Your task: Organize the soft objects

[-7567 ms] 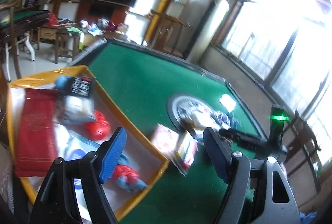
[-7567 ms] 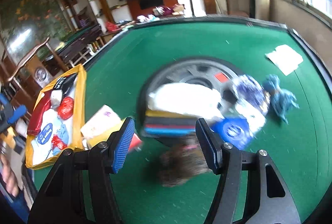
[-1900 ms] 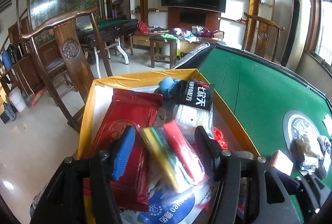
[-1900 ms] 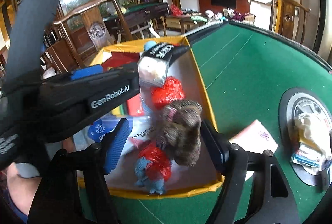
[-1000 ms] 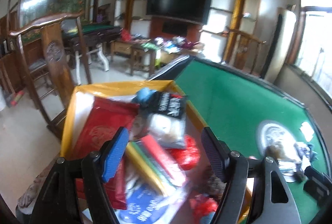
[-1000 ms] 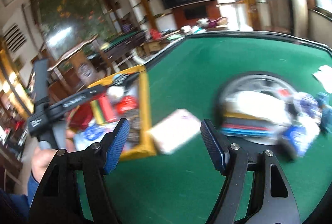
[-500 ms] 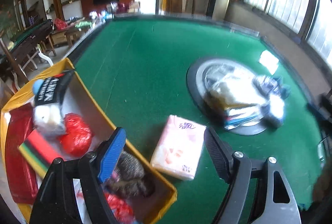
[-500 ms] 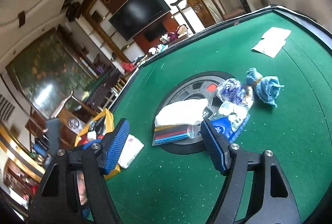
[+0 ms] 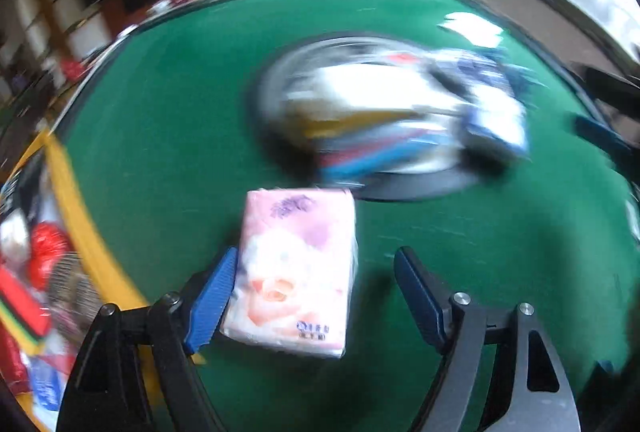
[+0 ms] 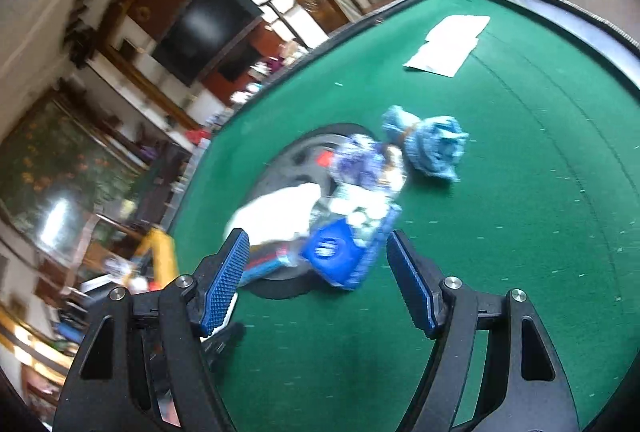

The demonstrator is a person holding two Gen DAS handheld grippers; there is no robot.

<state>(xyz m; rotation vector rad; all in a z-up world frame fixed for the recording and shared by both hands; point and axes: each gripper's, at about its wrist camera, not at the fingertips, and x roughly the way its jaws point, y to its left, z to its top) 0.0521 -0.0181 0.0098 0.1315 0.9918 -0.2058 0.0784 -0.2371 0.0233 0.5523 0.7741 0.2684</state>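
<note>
- Two grippers, both empty now. A couple of seconds back each carried an item over the yellow box: left had the striped pack, right the brown furry toy. Both items now lie in the box, so that drop is done.
- Left gripper: jaws apart, swung away from the box and down over the pink tissue pack on the green bench. Pack sits between the fingers; the left pad looks close to or touching its edge, the right pad is clear of it. No clamp yet.
- Pink tissue pack: flat on the bench, just beside the box's yellow wall, near the dark round centre plate.
- Right gripper: jaws apart, nothing between them, aimed at the pile on the plate, with the blue-and-white bag nearest its fingers.
- Rest of the pile: white soft bundle, a striped pack under it, a purple-patterned bag. Blue knitted piece lies on the bench just off the plate.
- White paper sits well apart near the far edge; probably not a target.
- Judgement: task is partway; about five soft items remain outside the box. Next likely grabs are the tissue pack on the left and the blue-and-white bag on the right.
- Left view is heavily motion-blurred, so pad contact is uncertain.
</note>
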